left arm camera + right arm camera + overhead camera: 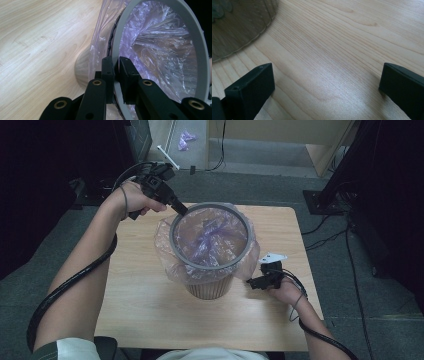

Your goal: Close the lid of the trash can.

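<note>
High view: bin (210,287) holds purple bag (210,240).

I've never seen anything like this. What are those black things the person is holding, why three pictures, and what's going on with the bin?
A person sits at a wooden table holding a hand-operated tool in each hand; each ends in two black jaws, like tongs. The high view looks down from above. The other two pictures come from small cameras riding on each tool, looking along its jaws.

On the table stands a small bin lined with a thin purple plastic bag, with a grey ring sitting around the top over the bag.

The left tongs are closed on that grey ring at the bin's far left edge, one jaw outside, one inside. The right tongs are beside the bin, near the table surface, with jaws wide apart and nothing between them.
</note>
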The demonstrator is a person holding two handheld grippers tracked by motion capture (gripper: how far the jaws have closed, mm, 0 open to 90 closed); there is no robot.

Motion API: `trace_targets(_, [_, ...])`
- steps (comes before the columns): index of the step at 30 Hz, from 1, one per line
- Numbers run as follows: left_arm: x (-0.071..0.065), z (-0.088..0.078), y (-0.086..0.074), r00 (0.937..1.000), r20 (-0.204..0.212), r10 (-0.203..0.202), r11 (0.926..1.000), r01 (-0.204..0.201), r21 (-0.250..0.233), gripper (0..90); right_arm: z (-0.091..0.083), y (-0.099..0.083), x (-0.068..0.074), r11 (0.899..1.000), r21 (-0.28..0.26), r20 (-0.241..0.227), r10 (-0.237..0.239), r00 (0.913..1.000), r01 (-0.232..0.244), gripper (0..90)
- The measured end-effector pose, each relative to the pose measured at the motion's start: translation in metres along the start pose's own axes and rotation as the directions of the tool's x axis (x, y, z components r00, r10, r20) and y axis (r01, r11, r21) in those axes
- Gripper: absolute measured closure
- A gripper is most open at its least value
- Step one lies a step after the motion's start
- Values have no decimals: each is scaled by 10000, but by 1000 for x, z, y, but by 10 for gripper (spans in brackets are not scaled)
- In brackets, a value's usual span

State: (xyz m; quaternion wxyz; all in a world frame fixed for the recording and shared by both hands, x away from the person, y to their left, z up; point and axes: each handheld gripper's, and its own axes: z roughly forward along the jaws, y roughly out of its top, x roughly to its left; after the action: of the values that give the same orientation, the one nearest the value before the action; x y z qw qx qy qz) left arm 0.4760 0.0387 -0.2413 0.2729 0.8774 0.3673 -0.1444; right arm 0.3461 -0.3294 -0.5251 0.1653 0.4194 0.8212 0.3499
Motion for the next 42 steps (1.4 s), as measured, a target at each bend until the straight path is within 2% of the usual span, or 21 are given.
trace_targets(4, [-1,0,1,10000,-67,69,10000,-70,-25,817,0,0,0,10000,3,-1,-4,10000,4,0])
trace_targets(8, [-2,-6,1,9988,39,480,9953,-475,-850,734,0,0,0,10000,4,-4,0,10000,0,0])
trace_targets(14, [1,-11,-4,9957,-367,852,9886,-891,-1210,628,0,0,0,10000,3,-4,2,10000,-2,0])
trace_targets(18, [3,-14,-9,9939,-426,1014,9839,-1065,-1437,592,0,0,0,10000,5,-4,3,10000,-3,0])
trace_targets(22, [5,-17,-14,9940,-558,940,9855,-1008,-1362,555,0,0,0,10000,4,-4,1,10000,-1,0])
trace_targets(27, [8,-23,-22,9927,-814,888,9839,-1001,-1479,537,0,0,0,10000,3,-3,2,10000,-2,0])
trace_targets(32, [12,-26,-31,9892,-1131,936,9823,-1103,-1514,503,0,0,0,10000,5,-3,1,10000,-1,0])
trace_targets(39, [19,-29,-47,9849,-1455,934,9750,-1201,-1870,473,0,0,0,10000,3,-3,-2,10000,2,0])
trace_targets(42, [25,-29,-55,9851,-1528,795,9738,-1095,-1991,460,0,0,0,10000,5,-3,2,10000,-2,0])
